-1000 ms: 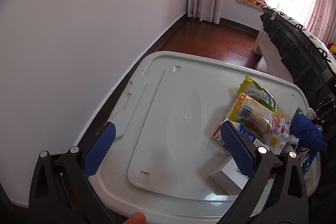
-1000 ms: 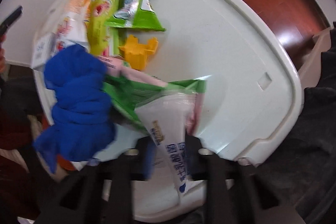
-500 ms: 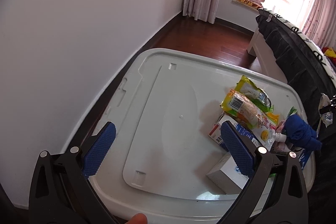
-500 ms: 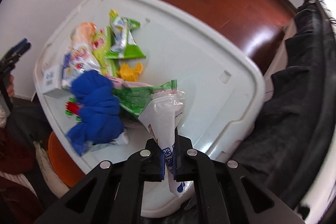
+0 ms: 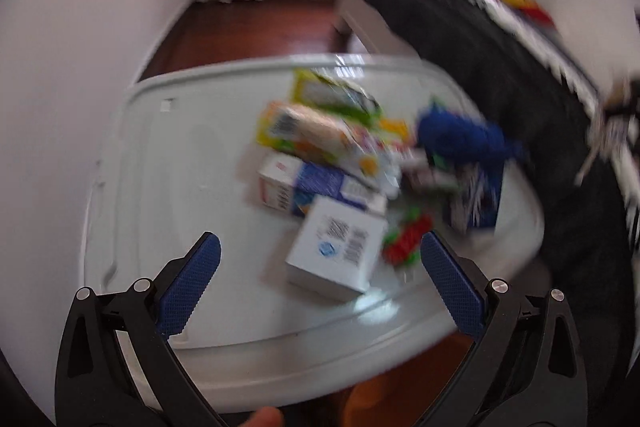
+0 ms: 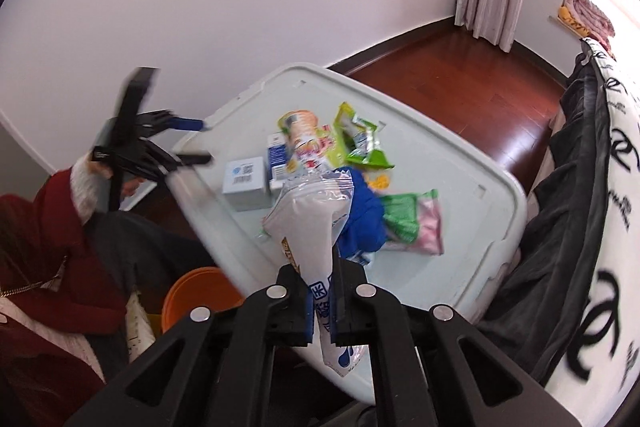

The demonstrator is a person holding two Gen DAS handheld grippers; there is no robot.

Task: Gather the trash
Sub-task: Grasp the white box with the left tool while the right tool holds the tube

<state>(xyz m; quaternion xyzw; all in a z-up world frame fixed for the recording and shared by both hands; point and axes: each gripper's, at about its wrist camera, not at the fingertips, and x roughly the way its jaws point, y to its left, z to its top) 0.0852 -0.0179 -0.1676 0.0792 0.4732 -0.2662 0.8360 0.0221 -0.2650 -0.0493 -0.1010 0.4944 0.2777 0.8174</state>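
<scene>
My right gripper (image 6: 320, 303) is shut on a clear and white plastic wrapper (image 6: 316, 219) and holds it up above the near edge of the white bin lid (image 6: 460, 163). On the lid lies a pile of trash: a white box (image 6: 245, 181), a blue and white carton (image 6: 277, 163), a yellow snack bag (image 6: 302, 135), green wrappers (image 6: 360, 143) and a blue cloth (image 6: 362, 215). My left gripper (image 5: 320, 281) is open and empty, with the white box (image 5: 338, 247) just beyond its fingers; it also shows in the right wrist view (image 6: 188, 143).
An orange bin (image 6: 196, 299) stands on the floor below the lid's near left edge. A dark bed cover (image 6: 576, 187) runs along the right side. The white wall (image 6: 200, 7) is behind the lid. The person's red sleeve (image 6: 44, 227) is at left.
My right gripper has lifted the wrapper up and back off the pile. My left gripper has swung right, toward the white box; its view is blurred by motion.
</scene>
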